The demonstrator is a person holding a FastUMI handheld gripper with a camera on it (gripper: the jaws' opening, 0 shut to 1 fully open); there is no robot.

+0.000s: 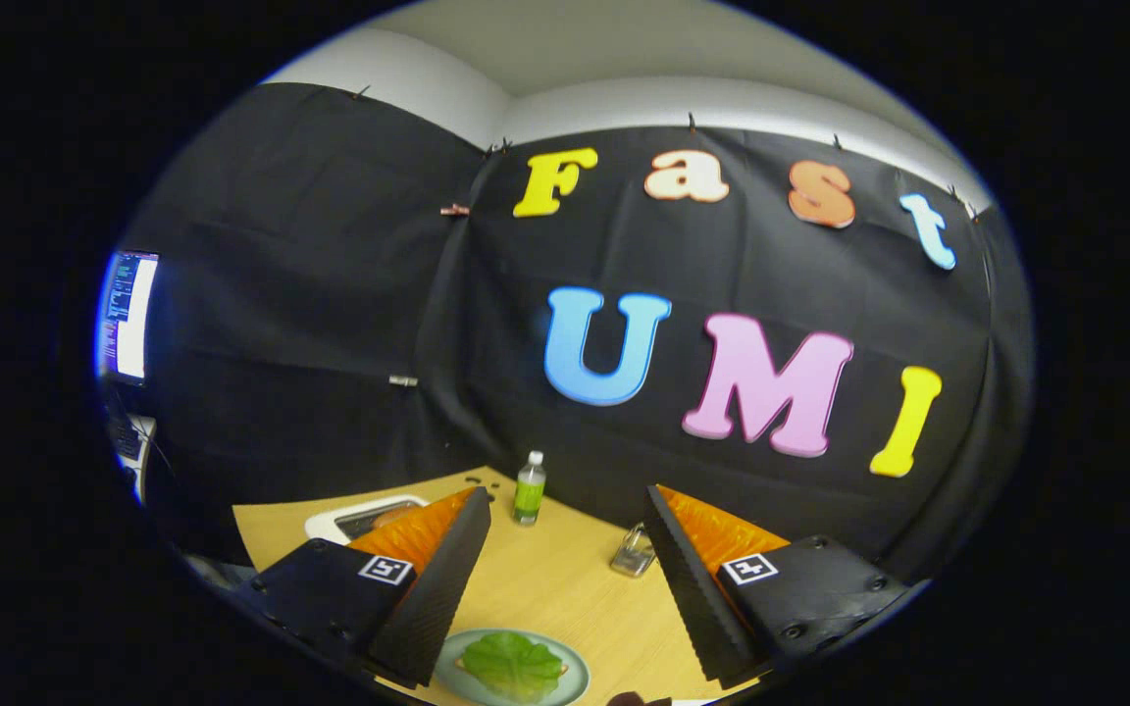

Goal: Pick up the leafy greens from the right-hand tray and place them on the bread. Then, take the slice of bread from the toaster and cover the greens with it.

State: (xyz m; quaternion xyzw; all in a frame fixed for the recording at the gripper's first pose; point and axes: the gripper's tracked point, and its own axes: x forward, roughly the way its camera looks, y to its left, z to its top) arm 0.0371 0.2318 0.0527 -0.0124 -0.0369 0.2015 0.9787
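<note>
Greens [513,665] lie on bread on pale plate [575,677], between and below fingers | gripper [565,579] spread wide, holding nothing | toaster [369,515] beyond left finger | bottle [529,487] and padlock [632,552] on table [555,588] ahead

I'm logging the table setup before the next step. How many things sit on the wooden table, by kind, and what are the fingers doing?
Plate with leafy greens on it: 1
Bottle with green label: 1
Toaster: 1
Small metallic item, cannot tell what: 1
Total: 4
The gripper has its fingers spread wide apart, holding nothing, above the plate.
</note>
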